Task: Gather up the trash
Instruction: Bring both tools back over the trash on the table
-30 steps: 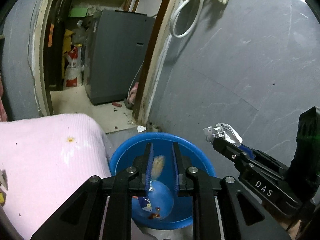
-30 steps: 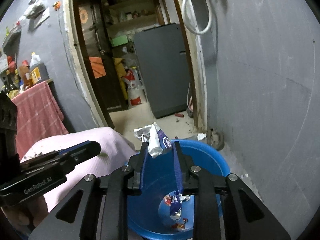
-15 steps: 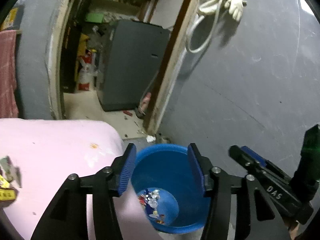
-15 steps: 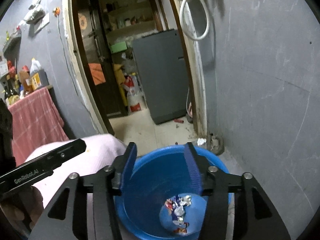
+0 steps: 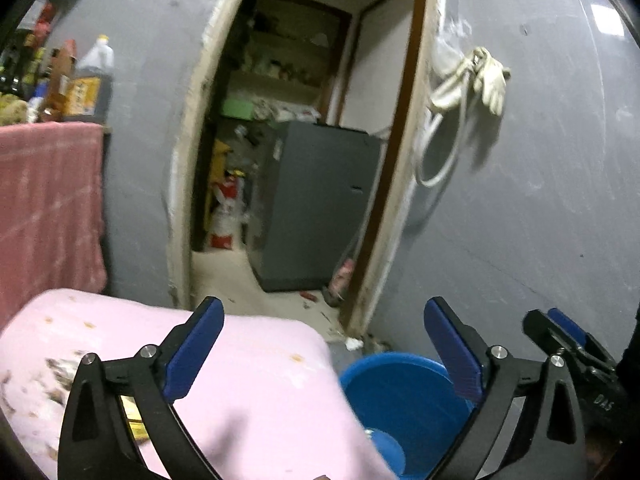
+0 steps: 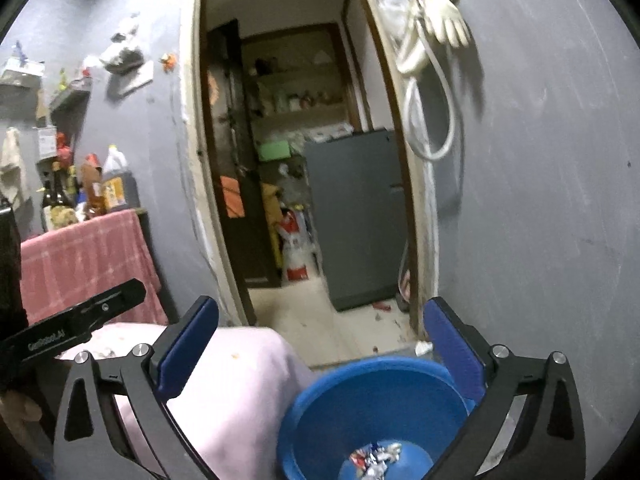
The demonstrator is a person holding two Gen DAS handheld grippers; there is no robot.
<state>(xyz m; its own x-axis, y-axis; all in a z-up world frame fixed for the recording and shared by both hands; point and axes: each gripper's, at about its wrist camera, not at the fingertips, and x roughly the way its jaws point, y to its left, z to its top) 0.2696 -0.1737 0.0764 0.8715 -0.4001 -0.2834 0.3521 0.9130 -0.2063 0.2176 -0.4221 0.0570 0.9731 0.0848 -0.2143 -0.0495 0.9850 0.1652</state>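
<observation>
A blue plastic bucket [image 6: 360, 396] stands on the floor by the grey wall, with crumpled wrappers [image 6: 374, 458] at its bottom. It also shows in the left wrist view [image 5: 396, 392]. My right gripper [image 6: 320, 344] is wide open and empty, raised above the bucket. My left gripper [image 5: 324, 344] is wide open and empty, above the edge of a pink cloth-covered surface [image 5: 240, 376]. Small scraps [image 5: 60, 364] and a yellow wrapper [image 5: 132, 420] lie on the pink cloth at the left. The right gripper [image 5: 568, 340] shows at the right edge of the left wrist view.
An open doorway [image 5: 304, 160] leads to a room with a grey cabinet [image 5: 320, 204]. A white glove and hose [image 5: 472, 80] hang on the grey wall. A pink towel [image 5: 48, 208] hangs under a shelf of bottles [image 5: 88, 84] at the left.
Both grippers let go of their trash into the bucket, opened wide, and rose and tilted up. The left one moved left over the pink cloth.
</observation>
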